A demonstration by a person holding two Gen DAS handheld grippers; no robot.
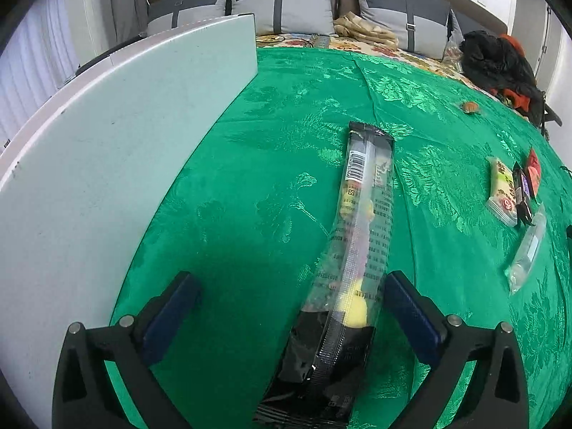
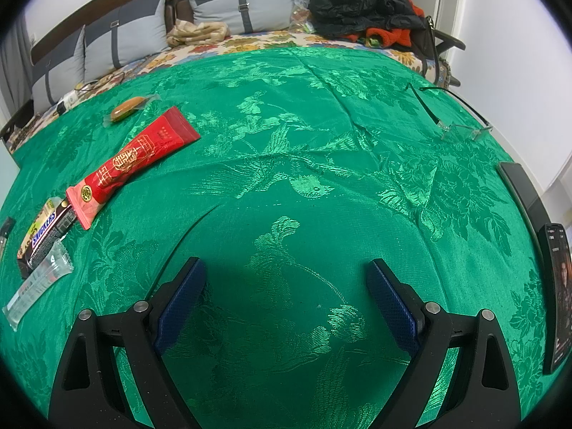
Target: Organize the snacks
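Observation:
My left gripper (image 1: 289, 282) is open. A long clear-and-black snack packet (image 1: 352, 250) with yellow pieces inside lies on the green cloth between its fingers, closer to the right finger (image 1: 411, 307), running away from me. My right gripper (image 2: 286, 268) is open and empty above bare cloth. To its left lie a red packet (image 2: 132, 162), a Snickers bar (image 2: 44, 239), a clear wrapper (image 2: 35, 286) and a small round bun snack (image 2: 125, 109). The same group shows at the right in the left wrist view: a pale green packet (image 1: 502, 189), the dark bar (image 1: 522, 193), the clear wrapper (image 1: 529, 250).
A white board or tray (image 1: 107, 143) covers the left of the left wrist view. Glasses (image 2: 461, 130), a dark flat case (image 2: 522, 193) and a phone (image 2: 559, 296) lie at the right edge. Behind are a sofa with cushions (image 2: 236, 7) and a pile of clothes (image 2: 364, 3).

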